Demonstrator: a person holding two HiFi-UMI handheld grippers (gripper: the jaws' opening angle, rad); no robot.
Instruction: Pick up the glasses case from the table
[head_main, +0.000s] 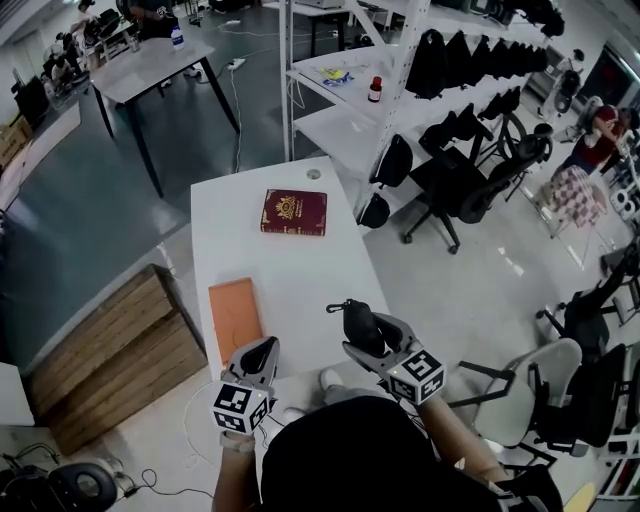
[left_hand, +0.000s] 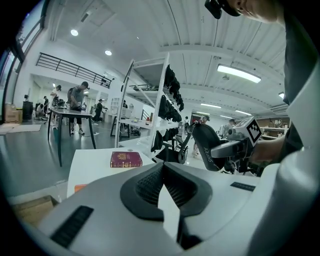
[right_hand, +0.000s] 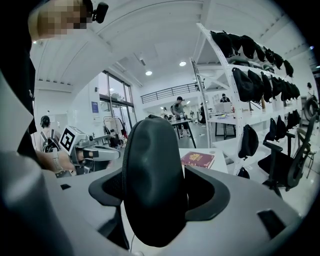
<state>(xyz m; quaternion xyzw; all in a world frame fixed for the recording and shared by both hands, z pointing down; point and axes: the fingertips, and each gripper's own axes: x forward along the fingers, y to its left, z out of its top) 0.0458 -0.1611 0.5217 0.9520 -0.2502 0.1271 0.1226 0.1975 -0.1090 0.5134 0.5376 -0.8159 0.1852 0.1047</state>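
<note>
**Glasses case held in the right gripper above the near end of the table**

The black glasses case (head_main: 360, 322) is shown clamped between the two jaws of the right gripper (head_main: 368, 338), low and right of centre in the head view. In the right gripper view the case is seen standing on end. It fills the middle of the frame, and a dark jaw pad is pressed against each of its sides. In the left gripper view the same case is seen at centre right, carried upright and clear of the tabletop.

The left gripper (head_main: 255, 358) is held at the lower left of the head view, just beside the right gripper and apart from it. Its jaws are closed tip to tip, and nothing is held between them.

The white table (head_main: 230, 230) occupies the centre of the head view. A maroon book (head_main: 294, 212) with a gold emblem is seen lying flat near the table's far end, well apart from both grippers. A flat orange pad (head_main: 235, 318) is seen lying along the table's left edge, near the left gripper. A wooden crate (head_main: 110, 350) is shown on the floor at the left of the table. White shelving (head_main: 330, 60) hung with black bags stands at the upper right.
</note>
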